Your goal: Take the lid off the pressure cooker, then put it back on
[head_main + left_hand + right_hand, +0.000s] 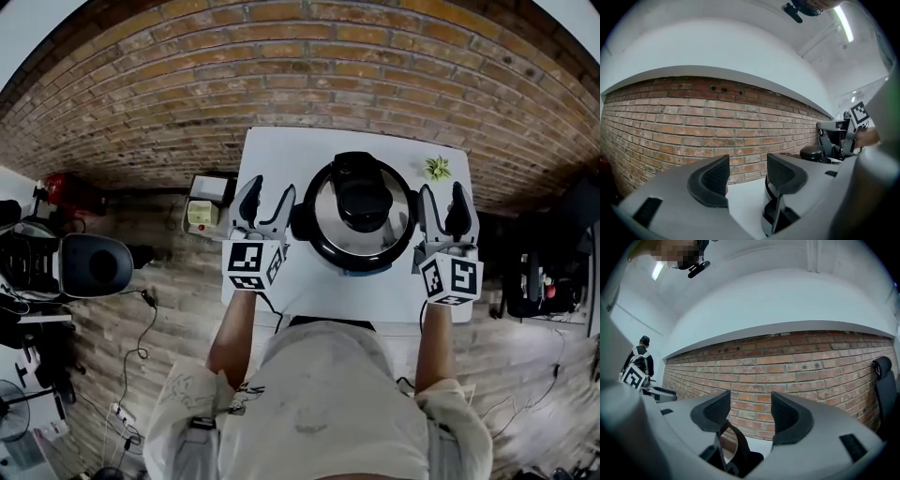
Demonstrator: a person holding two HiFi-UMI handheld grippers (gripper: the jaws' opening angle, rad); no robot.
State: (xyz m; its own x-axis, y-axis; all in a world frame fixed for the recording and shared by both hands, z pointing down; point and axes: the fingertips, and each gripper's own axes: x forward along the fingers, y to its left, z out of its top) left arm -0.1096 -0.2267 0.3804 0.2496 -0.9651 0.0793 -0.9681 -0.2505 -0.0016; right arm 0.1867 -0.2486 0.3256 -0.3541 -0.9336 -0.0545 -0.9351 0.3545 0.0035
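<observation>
The pressure cooker (361,220) stands in the middle of the white table (319,291), its steel lid on and a black handle (359,192) on top. My left gripper (270,199) is just left of the pot, open, its inner finger close to the pot's side. My right gripper (442,202) is just right of it, also open. In the left gripper view the open jaws (747,176) hold nothing, and the pot's wall (769,192) shows beside the right finger. In the right gripper view the open jaws (750,413) frame the brick wall, with the pot's black side handle (736,453) low between them.
A small green plant (436,169) sits at the table's back right corner. A brick wall (300,84) runs behind the table. Left of the table stand a small box (202,213) on a stand and a black chair (94,264). Cables lie on the wooden floor.
</observation>
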